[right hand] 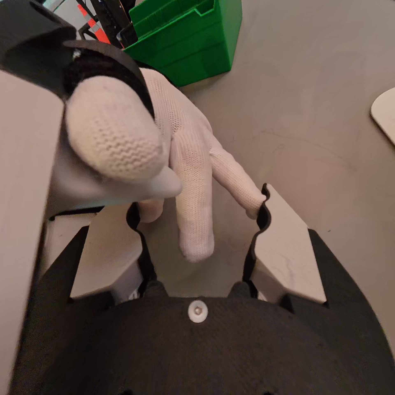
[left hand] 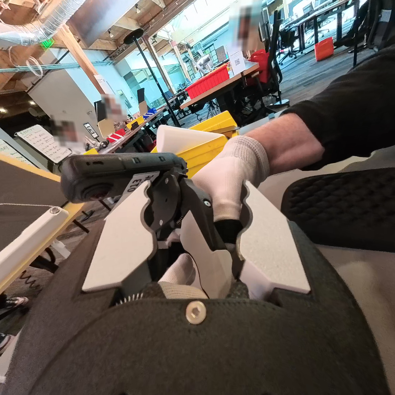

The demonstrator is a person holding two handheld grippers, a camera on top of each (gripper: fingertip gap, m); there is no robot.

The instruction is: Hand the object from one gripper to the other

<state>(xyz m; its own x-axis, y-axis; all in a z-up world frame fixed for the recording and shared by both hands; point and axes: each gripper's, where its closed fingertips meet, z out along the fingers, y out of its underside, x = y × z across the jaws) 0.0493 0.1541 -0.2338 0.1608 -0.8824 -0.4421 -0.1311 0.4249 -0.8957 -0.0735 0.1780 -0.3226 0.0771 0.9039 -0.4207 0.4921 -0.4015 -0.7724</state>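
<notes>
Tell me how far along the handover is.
Nothing looks done yet. In hand: the left gripper and right gripper face each other up close, both open and empty; only a gloved hand shows between the right one's fingers. No object to pass is in view. Left: the pick-up and the handover itself.

A green plastic bin [right hand: 188,40] stands on the grey tabletop [right hand: 299,106]. Stacked yellow plastic bins [left hand: 205,147] sit beyond; a long red plastic tray [left hand: 208,82] rests on a far wooden desk [left hand: 233,82].
</notes>
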